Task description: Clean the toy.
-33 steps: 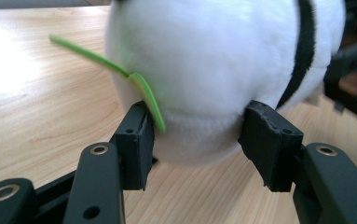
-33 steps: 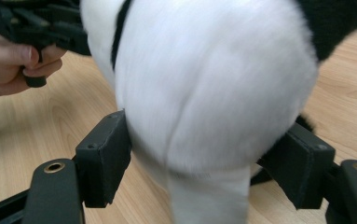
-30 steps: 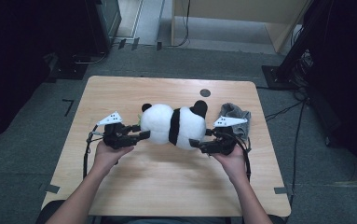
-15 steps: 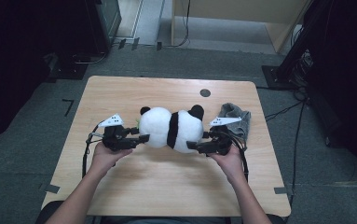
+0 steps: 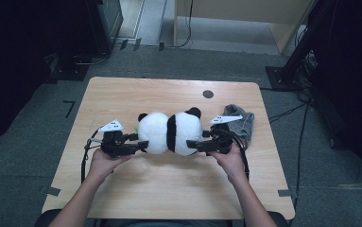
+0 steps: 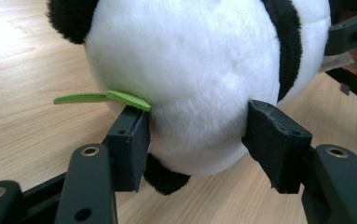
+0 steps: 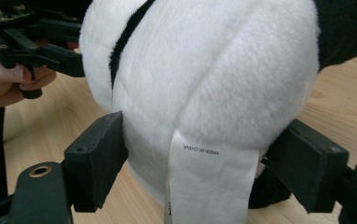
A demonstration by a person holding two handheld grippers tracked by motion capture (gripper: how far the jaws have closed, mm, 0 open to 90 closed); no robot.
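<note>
From above, the plush panda [image 5: 170, 133] is lying mid-table, the grey cloth [image 5: 243, 124] just beyond its right end. The left gripper [image 6: 197, 140] is pinching the panda's one end, jaws just easing wider; the right gripper [image 7: 209, 161] is pinching the other end beside the white label [image 7: 204, 182], likewise easing.

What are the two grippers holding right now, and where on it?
Both hold the panda plush: the left gripper pinches its head end, the right gripper its rear end by the sewn-in tag. Both have just been opening.
</note>
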